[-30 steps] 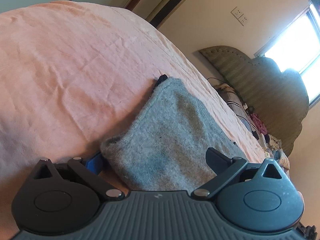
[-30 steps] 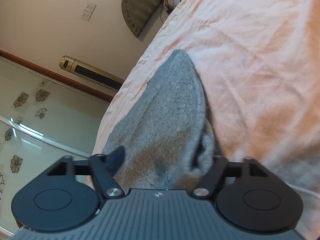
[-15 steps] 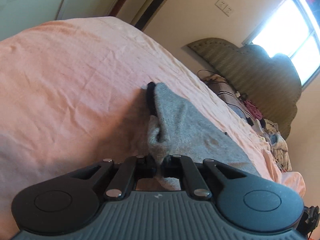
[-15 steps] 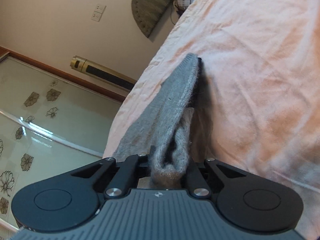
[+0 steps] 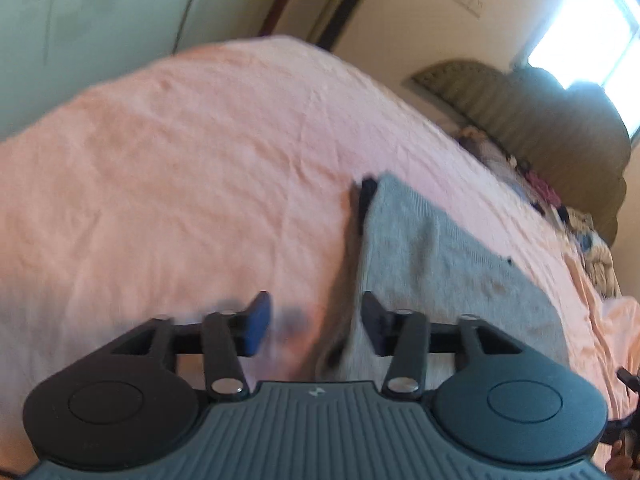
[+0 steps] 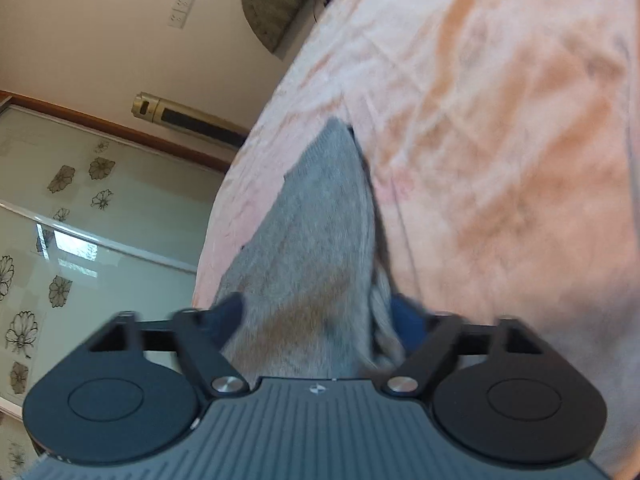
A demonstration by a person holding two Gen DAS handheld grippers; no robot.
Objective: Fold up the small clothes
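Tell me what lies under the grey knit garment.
The grey knit garment lies on the pink bedsheet. A dark edge peeks out beneath its far corner; what it belongs to is covered.

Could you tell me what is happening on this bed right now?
A person with two handheld grippers is folding a grey knit garment on a pink bedsheet. The left gripper and the right gripper are both opening. The garment's edge lies loose between each pair of fingers, unpinched.
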